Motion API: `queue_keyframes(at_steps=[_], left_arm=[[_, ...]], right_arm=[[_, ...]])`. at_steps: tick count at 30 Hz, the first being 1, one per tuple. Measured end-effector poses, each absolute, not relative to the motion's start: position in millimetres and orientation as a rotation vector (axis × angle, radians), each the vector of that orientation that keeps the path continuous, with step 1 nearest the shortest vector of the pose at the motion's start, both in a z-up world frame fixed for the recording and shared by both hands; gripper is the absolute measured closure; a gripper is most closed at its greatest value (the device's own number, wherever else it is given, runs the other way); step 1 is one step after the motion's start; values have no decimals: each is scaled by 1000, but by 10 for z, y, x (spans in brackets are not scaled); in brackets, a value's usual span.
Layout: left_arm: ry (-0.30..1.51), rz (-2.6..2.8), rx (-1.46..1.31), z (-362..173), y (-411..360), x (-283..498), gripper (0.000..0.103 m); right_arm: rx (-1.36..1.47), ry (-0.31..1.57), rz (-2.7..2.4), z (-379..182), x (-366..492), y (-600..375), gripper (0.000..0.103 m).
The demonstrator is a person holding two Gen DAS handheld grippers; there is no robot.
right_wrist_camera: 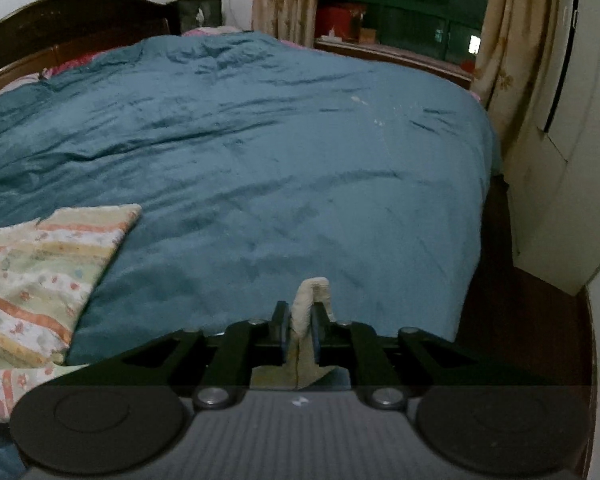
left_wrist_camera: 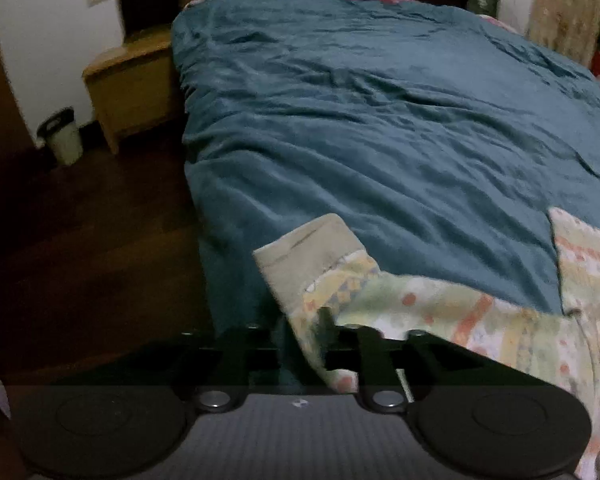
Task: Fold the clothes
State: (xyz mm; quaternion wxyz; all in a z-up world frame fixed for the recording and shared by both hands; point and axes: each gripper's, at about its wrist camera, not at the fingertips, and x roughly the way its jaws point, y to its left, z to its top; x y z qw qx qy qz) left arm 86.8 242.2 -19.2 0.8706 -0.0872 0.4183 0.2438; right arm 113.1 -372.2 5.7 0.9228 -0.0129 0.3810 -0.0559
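Note:
A pastel patterned garment [left_wrist_camera: 420,312] with orange stripes lies across the near edge of a teal blanket [left_wrist_camera: 380,120] on the bed. Its beige cuff [left_wrist_camera: 312,248] points up the bed on the left. A fold of the garment hangs between the fingers of my left gripper [left_wrist_camera: 312,344], whose jaws stand apart and do not pinch it. In the right wrist view my right gripper [right_wrist_camera: 300,320] is shut on another beige cuff [right_wrist_camera: 310,296], which sticks up between the pads. The garment's folded body [right_wrist_camera: 48,272] lies to the left on the blanket [right_wrist_camera: 260,140].
A wooden nightstand [left_wrist_camera: 128,88] and a small bin [left_wrist_camera: 62,140] stand on the dark floor [left_wrist_camera: 80,260] left of the bed. A dark headboard [right_wrist_camera: 60,20] is at the far end. Curtains [right_wrist_camera: 512,60] and a white wardrobe [right_wrist_camera: 572,160] flank the bed's right side.

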Motion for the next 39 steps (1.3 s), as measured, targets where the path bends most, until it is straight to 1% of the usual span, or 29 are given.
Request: queue_keyframes(at_steps=[1,3,6,7,9,12,18,20,23,24,25,26,30,35,36,37,38,39], left_arm=[[867,502,-162,-165,2382,824,67],[846,464,-133,-88,2274,722,62],[817,385,-130,29,2073,608,57],[811,341,-123,62,1955,569,56],[804,247,-95,109,1689,509,51],[811,85,-52,121,1242,423,48],[830,-146,1,38,499,401,43],[846,-172,11,-8,340,430,43],[868,-188,4,-47,235,428,42],[873,-197,1,-55,222,416,39],[879,-201,2,-63,215,403,39],[885,-200,6,-71,214,388,39],[926,-194,-15,-143,284,347,39],[969,-193,-74,-218,313,370,42],[983,-193,-94,-237,316,388,49],[996,-197,-111,-256,316,404,54],[1011,-201,-129,-279,314,417,65],[1024,-205,-145,-301,310,423,80]], right_arm=[[-19,785,-119,48,1114,-3746,86],[-12,786,-134,42,1070,-3785,82],[-2,785,-141,56,1004,-3840,77],[2,783,-141,67,987,-3851,74],[8,773,-143,100,953,-3854,71],[28,763,-142,146,889,-3875,67],[47,773,-158,173,688,-3960,67],[50,783,-156,164,621,-3985,67],[50,804,-143,114,581,-3984,65],[50,811,-139,94,572,-3981,64],[48,824,-133,66,565,-3974,60],[39,852,-122,15,566,-3958,58],[-59,947,-99,-185,455,-3891,58],[-64,907,-97,-68,329,-3825,58],[-57,891,-84,-21,318,-3795,58],[-61,876,-65,24,313,-3737,58],[-68,862,-40,65,309,-3666,58],[-74,850,-9,108,312,-3585,57]])
